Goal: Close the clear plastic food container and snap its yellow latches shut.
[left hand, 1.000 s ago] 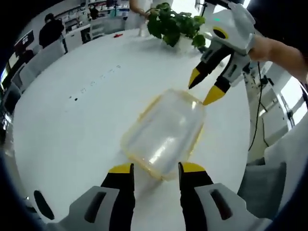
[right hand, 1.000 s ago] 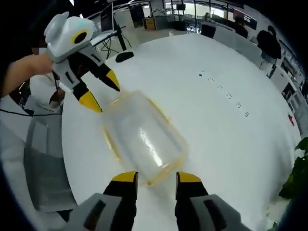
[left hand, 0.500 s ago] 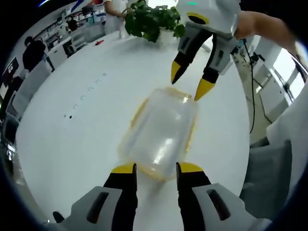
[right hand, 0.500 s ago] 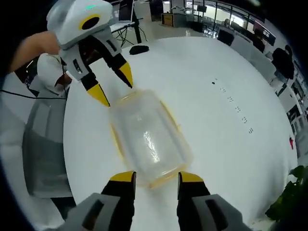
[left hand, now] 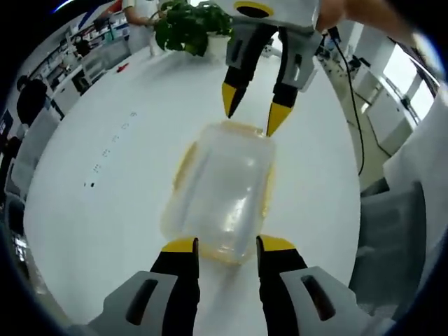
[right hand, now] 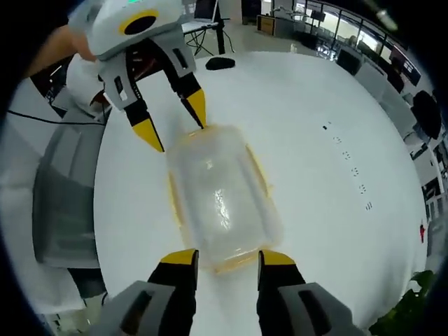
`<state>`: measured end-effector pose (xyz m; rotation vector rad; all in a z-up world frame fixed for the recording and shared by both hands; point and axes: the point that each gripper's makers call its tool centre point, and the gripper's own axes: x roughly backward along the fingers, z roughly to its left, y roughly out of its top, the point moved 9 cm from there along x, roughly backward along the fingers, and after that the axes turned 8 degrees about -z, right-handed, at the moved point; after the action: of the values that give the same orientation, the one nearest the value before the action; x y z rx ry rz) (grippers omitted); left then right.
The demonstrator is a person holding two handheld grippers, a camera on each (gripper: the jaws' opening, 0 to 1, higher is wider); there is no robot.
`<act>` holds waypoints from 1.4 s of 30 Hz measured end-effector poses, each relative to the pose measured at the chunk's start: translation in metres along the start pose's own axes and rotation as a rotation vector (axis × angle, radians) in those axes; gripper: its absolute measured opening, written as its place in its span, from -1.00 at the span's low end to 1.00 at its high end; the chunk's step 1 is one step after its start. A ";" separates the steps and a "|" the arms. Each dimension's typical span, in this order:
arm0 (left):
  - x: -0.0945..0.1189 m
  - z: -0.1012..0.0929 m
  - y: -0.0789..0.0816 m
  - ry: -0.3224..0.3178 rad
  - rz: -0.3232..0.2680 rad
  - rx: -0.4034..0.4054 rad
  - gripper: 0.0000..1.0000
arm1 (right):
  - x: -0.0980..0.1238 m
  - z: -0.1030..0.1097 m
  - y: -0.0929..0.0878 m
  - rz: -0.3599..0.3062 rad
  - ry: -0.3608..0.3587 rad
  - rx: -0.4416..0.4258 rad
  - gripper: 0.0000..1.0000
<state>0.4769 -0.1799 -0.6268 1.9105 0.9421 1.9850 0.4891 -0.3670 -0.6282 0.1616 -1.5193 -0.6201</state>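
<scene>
Risk first. The container (left hand: 220, 192) lies on the smooth white desk (left hand: 105, 203) with nothing bracing it — a press on one end latch alone would likely slide or pivot it toward the other end. The lid appears seated, though it is too clear to confirm an even fit; snapping a latch over a skewed lid could jam it or pop the opposite side. The yellow latches show only as a thin yellow band along the rim, so their position cannot be told.

Left gripper (left hand: 225, 244): fingers spread, straddling the near short end at the lower centre of the left gripper view, not clearly touching it. Right gripper (right hand: 225, 257): fingers likewise spread at the opposite end, lower centre of the right gripper view; its yellow tips sit just above the far rim at upper centre of the left gripper view. Neither is pinching anything.

Contents: the container looks empty — only glare inside.

A potted plant (left hand: 185, 24) stands at the upper left, well apart.
</scene>
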 end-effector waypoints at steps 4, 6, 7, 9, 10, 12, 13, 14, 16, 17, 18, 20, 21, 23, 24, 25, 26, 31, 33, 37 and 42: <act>-0.001 0.003 0.000 0.000 0.021 -0.041 -0.41 | -0.002 0.000 0.002 0.002 0.009 0.025 -0.39; -0.001 0.005 0.001 -0.002 0.016 -0.045 -0.41 | -0.003 0.000 0.003 -0.002 0.019 0.045 -0.40; -0.001 0.005 0.003 -0.002 0.010 -0.053 -0.42 | -0.004 -0.001 0.004 -0.002 0.019 0.050 -0.41; -0.001 0.005 0.004 -0.011 0.008 -0.066 -0.43 | -0.005 -0.001 0.005 -0.002 0.025 0.056 -0.41; -0.002 0.006 0.005 -0.012 0.009 -0.067 -0.43 | -0.005 -0.001 0.005 -0.004 0.028 0.058 -0.41; -0.003 0.007 0.006 -0.012 0.008 -0.070 -0.43 | -0.006 -0.002 0.007 -0.008 0.029 0.060 -0.41; -0.004 0.007 0.007 -0.012 0.007 -0.072 -0.43 | -0.007 -0.002 0.008 -0.010 0.031 0.062 -0.42; -0.004 0.007 0.008 -0.011 0.005 -0.073 -0.44 | -0.007 -0.002 0.008 -0.012 0.033 0.065 -0.42; -0.007 0.007 0.010 -0.014 0.001 -0.075 -0.44 | -0.009 -0.002 0.010 -0.017 0.035 0.068 -0.42; -0.009 0.007 0.011 -0.015 0.001 -0.075 -0.44 | -0.009 -0.001 0.011 -0.018 0.037 0.069 -0.43; -0.011 0.005 0.012 -0.022 0.001 -0.078 -0.44 | -0.010 -0.001 0.012 -0.019 0.043 0.072 -0.42; -0.013 0.004 0.014 -0.028 0.004 -0.089 -0.44 | -0.011 -0.001 0.015 -0.020 0.044 0.078 -0.43; -0.014 0.004 0.015 -0.028 0.004 -0.090 -0.44 | -0.012 -0.001 0.016 -0.025 0.046 0.078 -0.43; -0.016 0.004 0.019 -0.030 -0.010 -0.082 -0.44 | -0.014 -0.001 0.018 -0.030 0.052 0.078 -0.43; -0.017 0.004 0.020 -0.034 -0.013 -0.084 -0.45 | -0.014 0.000 0.019 -0.032 0.055 0.081 -0.43; -0.019 0.004 0.022 -0.037 -0.018 -0.083 -0.45 | -0.016 0.000 0.020 -0.038 0.059 0.081 -0.43; -0.020 0.004 0.023 -0.037 -0.024 -0.078 -0.46 | -0.016 0.000 0.021 -0.042 0.064 0.080 -0.43; -0.027 0.003 0.027 -0.051 -0.032 -0.085 -0.46 | -0.018 -0.002 0.027 -0.078 0.080 0.070 -0.43; -0.028 0.004 0.030 -0.050 -0.040 -0.082 -0.46 | -0.019 -0.001 0.029 -0.089 0.091 0.065 -0.43; -0.030 0.004 0.033 -0.054 -0.051 -0.081 -0.46 | -0.021 -0.001 0.032 -0.110 0.095 0.046 -0.45; -0.032 0.004 0.034 -0.060 -0.052 -0.080 -0.47 | -0.022 -0.003 0.034 -0.123 0.096 0.046 -0.46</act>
<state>0.4939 -0.2235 -0.6333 1.8715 0.8741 1.8962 0.5031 -0.3288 -0.6317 0.3177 -1.4391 -0.6656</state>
